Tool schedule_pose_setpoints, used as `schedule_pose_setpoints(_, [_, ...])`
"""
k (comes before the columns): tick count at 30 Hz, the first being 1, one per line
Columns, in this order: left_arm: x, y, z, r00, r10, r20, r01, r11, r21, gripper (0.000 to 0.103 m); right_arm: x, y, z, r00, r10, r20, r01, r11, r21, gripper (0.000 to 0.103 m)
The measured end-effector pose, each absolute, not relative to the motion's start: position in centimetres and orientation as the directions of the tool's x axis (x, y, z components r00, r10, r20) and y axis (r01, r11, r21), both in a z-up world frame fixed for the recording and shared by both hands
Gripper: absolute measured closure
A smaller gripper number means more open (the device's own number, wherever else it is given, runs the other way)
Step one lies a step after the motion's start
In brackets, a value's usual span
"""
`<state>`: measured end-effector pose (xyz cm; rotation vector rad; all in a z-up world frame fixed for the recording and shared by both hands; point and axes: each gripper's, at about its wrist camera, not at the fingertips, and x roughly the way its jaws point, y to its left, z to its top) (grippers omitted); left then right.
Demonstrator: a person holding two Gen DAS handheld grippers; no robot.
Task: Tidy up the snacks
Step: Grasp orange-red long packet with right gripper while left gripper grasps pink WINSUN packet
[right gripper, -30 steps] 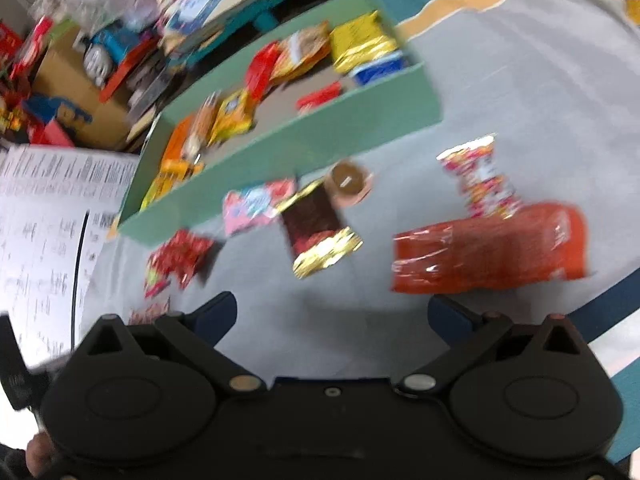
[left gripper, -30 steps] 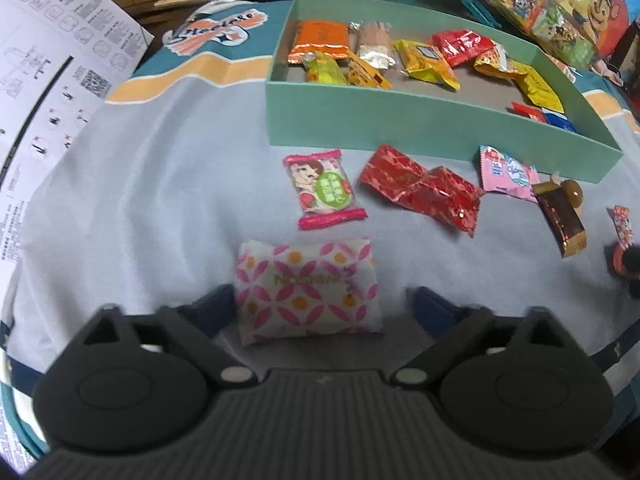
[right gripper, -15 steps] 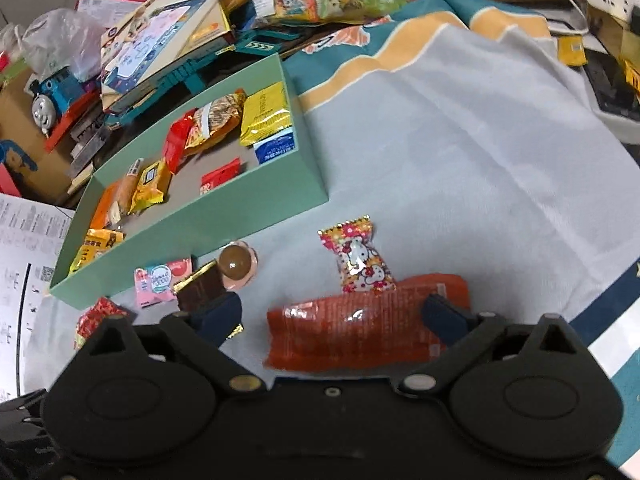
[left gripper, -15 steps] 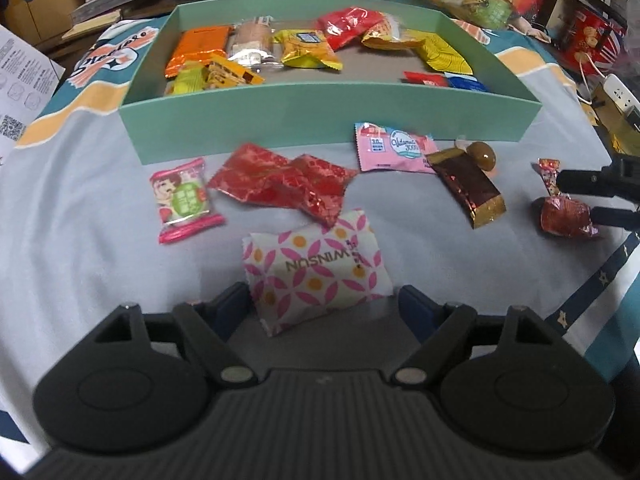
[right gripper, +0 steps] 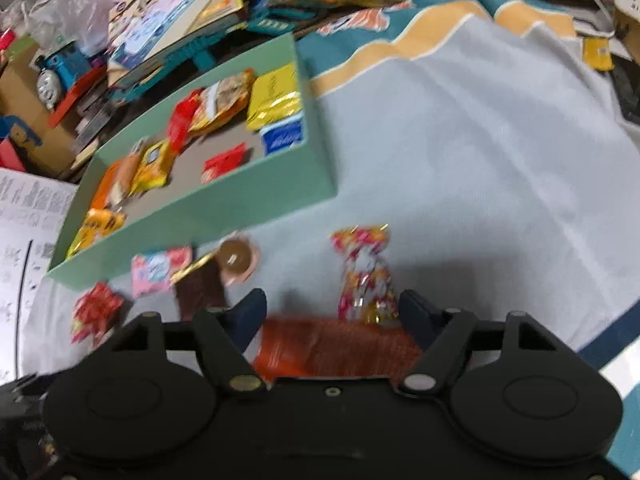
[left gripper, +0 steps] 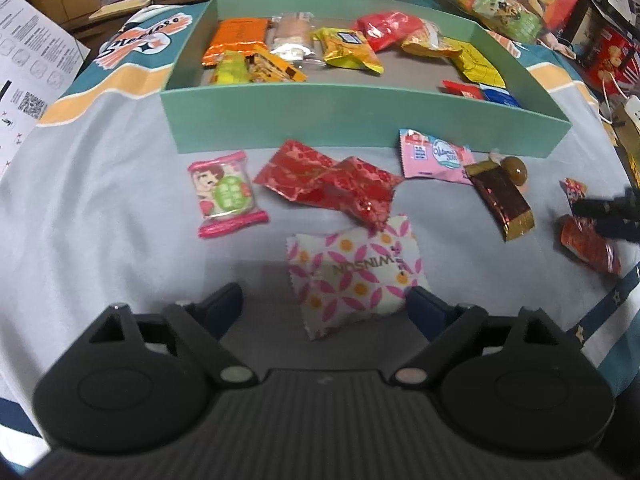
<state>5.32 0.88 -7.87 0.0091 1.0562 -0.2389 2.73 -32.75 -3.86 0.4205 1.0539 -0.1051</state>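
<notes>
The left gripper point(left gripper: 324, 304), fingers apart, flanks a puffy "WINSON" packet point(left gripper: 354, 274); the right gripper point(right gripper: 332, 312), fingers apart, straddles a glossy orange wrapper point(right gripper: 336, 350).

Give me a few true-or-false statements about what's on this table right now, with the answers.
1. The green box already holds several snacks. True.
2. The left gripper is clamped on the pink-and-white Winson packet. False: its fingers are spread, with the packet lying between them on the cloth.
3. The brown-and-gold bar lies inside the box. False: it lies on the cloth in front of it.
4. The long orange packet sits between the right gripper fingers. True.
5. The red foil packets lie outside the box. True.
</notes>
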Motion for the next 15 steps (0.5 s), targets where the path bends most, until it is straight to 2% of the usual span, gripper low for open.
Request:
schedule_pose_setpoints(8, [5.2,0.7,-7.8,0.467,-0.195,-0.863,0.205,0.973,-0.109,0.012,0.4,-28.4,-3.3,0.441,0.189,-0.877,0.176,0.940,0.291,0.029])
schedule_pose_setpoints(10, [5.3,0.3,-7.8,0.464,-0.205,-0.862,0.209,0.971,-0.118,0.012,-0.2,-27.1,-3.2,0.435,0.142,-0.889,0.136,0.966,0.221,0.036])
schedule_pose_setpoints(12, [5.3,-0.4,-7.8,0.461,-0.217,-0.861,0.221,0.967,-0.125,0.013,-0.7,-26.1,-3.0,0.442,0.076,-0.894,0.100,0.986,0.133,0.053])
schedule_pose_setpoints(14, [5.3,-1.3,-7.9,0.462,-0.210,-0.862,0.237,0.965,-0.108,0.014,-1.0,-26.0,-2.8,0.450,0.068,-0.890,0.086,0.989,0.119,0.060])
schedule_pose_setpoints(15, [5.2,-1.8,-7.9,0.468,-0.195,-0.862,0.247,0.965,-0.085,0.019,-1.1,-25.9,-2.8,0.452,0.066,-0.890,0.081,0.990,0.114,0.064])
